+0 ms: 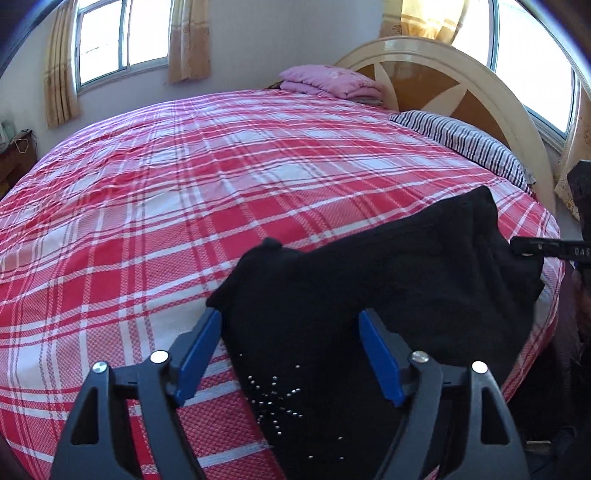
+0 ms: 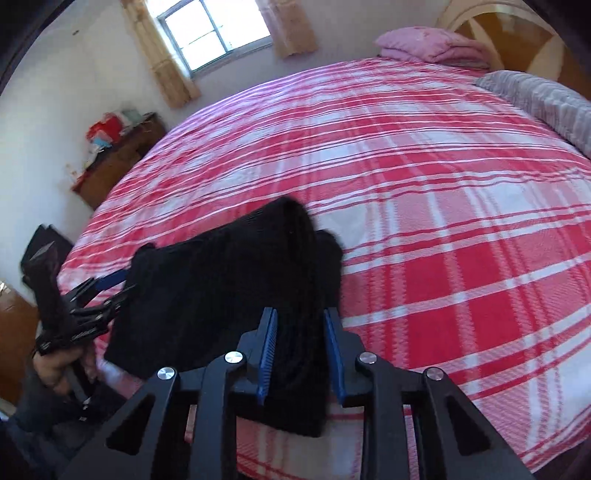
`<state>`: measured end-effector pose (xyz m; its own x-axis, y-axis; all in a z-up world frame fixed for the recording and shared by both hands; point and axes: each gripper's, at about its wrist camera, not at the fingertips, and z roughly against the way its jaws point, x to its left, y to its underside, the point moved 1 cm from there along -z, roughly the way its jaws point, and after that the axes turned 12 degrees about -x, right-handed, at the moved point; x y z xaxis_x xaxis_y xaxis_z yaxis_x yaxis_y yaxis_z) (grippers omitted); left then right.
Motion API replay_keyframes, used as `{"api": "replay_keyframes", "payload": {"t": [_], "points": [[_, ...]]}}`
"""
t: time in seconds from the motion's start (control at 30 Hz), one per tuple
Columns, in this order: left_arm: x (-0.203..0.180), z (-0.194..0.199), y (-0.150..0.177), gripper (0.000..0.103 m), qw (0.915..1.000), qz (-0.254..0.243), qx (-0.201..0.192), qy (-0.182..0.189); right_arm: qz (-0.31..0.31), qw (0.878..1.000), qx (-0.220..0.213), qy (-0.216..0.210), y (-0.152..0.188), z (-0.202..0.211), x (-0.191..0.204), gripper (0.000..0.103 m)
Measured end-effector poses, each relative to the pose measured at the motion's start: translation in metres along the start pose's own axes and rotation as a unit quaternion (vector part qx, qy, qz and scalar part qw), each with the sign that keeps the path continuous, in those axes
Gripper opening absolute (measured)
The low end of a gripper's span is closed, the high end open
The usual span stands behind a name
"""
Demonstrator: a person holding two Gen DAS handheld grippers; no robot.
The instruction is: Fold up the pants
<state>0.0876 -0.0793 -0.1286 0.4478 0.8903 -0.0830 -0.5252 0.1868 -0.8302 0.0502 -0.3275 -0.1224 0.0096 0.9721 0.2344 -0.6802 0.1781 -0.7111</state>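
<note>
Bedroom, daylit, seen first from the left wrist: red-and-white plaid bedspread [image 1: 184,206] filling most of the frame, curtained window [image 1: 122,40] at upper left, arched wooden headboard [image 1: 461,74] at upper right. Folded pink quilt [image 1: 332,81] at the top centre against the headboard, striped pillow [image 1: 469,144] just right of it. Black pants [image 1: 388,266] bunched at lower centre and right, near the bed's edge, with a cluster of small metal studs [image 1: 273,402] showing low in the frame. Left gripper [image 1: 291,358] at the bottom, blue pads spread wide, black cloth lying between them but neither pad pressing on it. Tip of the right gripper [image 1: 532,249] entering from the right edge, touching the far end of the pants.

Same bed from the right wrist, somewhat blurred: plaid bedspread [image 2: 443,221] across centre and right, window [image 2: 214,33] at the top, wooden cabinet [image 2: 118,162] with red clutter at the left, pink quilt [image 2: 432,48] at upper right. Pants [image 2: 229,288] at lower centre-left, folded into a dark slab. Right gripper [image 2: 301,350] at the bottom, jaws narrowed, a thick fold of black cloth gripped between the blue pads. Left gripper [image 2: 110,284] at the far left, held in a hand [image 2: 59,365], blue pad beside the edge of the pants.
</note>
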Motion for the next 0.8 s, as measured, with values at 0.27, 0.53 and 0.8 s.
{"api": "replay_keyframes", "payload": {"t": [0.27,0.53,0.8], "points": [[0.001,0.001,0.004,0.091,0.9999,0.001,-0.009,-0.014,-0.011,0.994,-0.082,-0.076,-0.015,0.041,0.014,0.028],[0.002,0.003,0.004,0.098,0.9997,-0.006,-0.013,-0.022,0.104,0.993,0.02,-0.057,0.023,0.003,0.062,0.027],[0.002,0.003,0.005,0.099,0.9997,-0.002,-0.01,-0.022,0.124,0.989,0.031,-0.071,0.026,0.007,0.052,0.027]]}}
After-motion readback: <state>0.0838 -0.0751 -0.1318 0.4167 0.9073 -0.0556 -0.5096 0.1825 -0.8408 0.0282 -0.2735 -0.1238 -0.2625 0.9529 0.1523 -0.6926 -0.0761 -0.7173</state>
